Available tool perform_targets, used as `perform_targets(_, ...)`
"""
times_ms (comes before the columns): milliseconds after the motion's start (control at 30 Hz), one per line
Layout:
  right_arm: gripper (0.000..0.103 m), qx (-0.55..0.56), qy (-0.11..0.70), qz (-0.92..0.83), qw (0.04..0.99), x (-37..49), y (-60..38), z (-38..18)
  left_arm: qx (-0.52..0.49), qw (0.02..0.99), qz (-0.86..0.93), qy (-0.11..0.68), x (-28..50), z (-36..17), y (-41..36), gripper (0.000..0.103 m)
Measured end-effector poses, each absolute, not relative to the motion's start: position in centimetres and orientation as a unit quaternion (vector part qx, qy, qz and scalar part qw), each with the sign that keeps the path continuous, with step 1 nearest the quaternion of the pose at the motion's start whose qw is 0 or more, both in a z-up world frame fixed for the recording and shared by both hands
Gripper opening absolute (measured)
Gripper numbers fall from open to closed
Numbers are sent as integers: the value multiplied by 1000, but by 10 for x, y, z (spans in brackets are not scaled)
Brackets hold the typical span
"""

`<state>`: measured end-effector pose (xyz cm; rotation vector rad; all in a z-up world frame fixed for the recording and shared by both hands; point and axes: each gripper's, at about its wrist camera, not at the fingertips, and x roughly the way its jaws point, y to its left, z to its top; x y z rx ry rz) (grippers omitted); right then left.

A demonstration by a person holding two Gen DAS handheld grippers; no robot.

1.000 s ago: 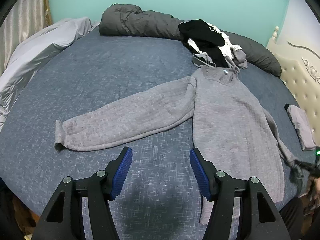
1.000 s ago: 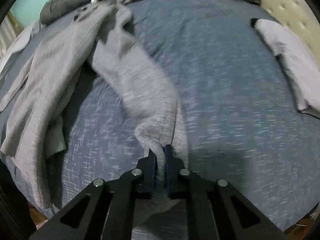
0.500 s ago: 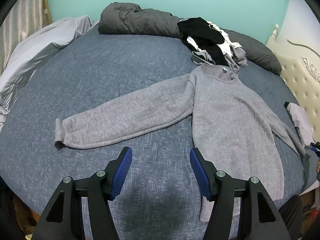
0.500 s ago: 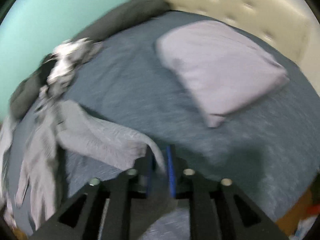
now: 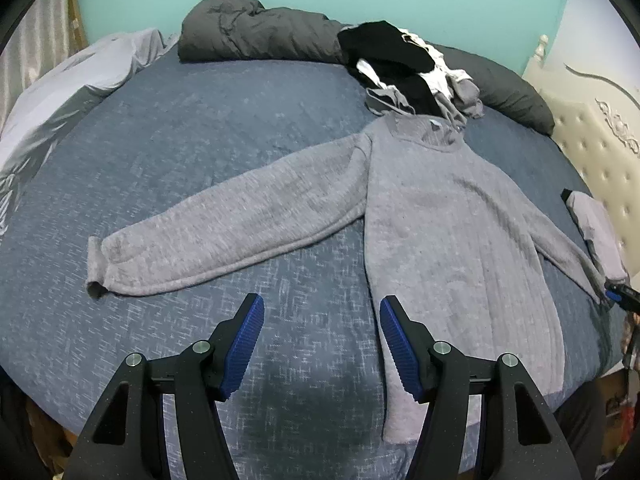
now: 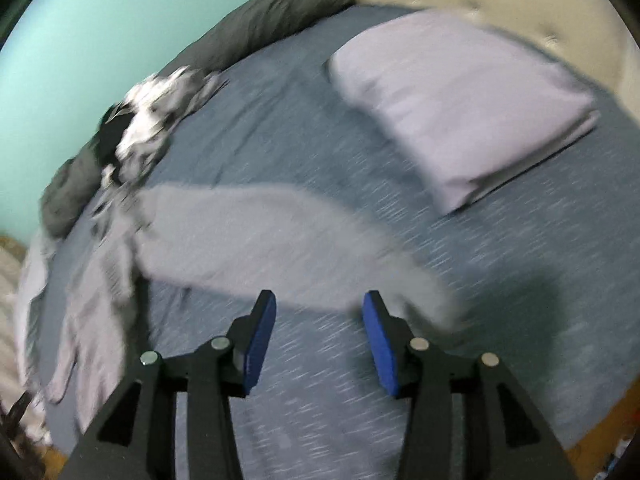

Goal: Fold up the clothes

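Grey sweater [image 5: 440, 216] spread flat — right gripper [image 6: 320, 320] jaws opening, empty.

On the bed [image 5: 168, 152] in front of me a sweater [image 5: 440, 216] lies flat, sleeves spread sideways. Behind its collar sits a clothes pile [image 5: 404, 68]; a folded garment [image 6: 460, 92] lies right.

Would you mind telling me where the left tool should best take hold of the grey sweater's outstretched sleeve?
Probably at the cuff, coming down from above on the near side. The sleeve lies flat and straight on the bed, and its free end points toward the open left tool, with nothing lying on it.
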<state>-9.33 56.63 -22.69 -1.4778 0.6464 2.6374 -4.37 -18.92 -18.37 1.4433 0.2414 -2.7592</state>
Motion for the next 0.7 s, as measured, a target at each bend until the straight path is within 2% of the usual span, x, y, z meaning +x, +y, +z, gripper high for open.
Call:
perform_targets(267,47,-506,79,859,18,-116,544,-231,458,9,-885,79,-33,-179,-195,67)
perform_targets(433,47,-525,135,838,65,-114,600,-253,461,18,-883,82,-30,-182,-200,68)
perform_targets(500,47,-522,134,839,78,-113,613,-257,464,23,-882,84,-31,-185,-202,68)
perform_targets(700,47,-465,165,859,136,-107,650,-245,469,21,-879,82,-33,-190,-195,68)
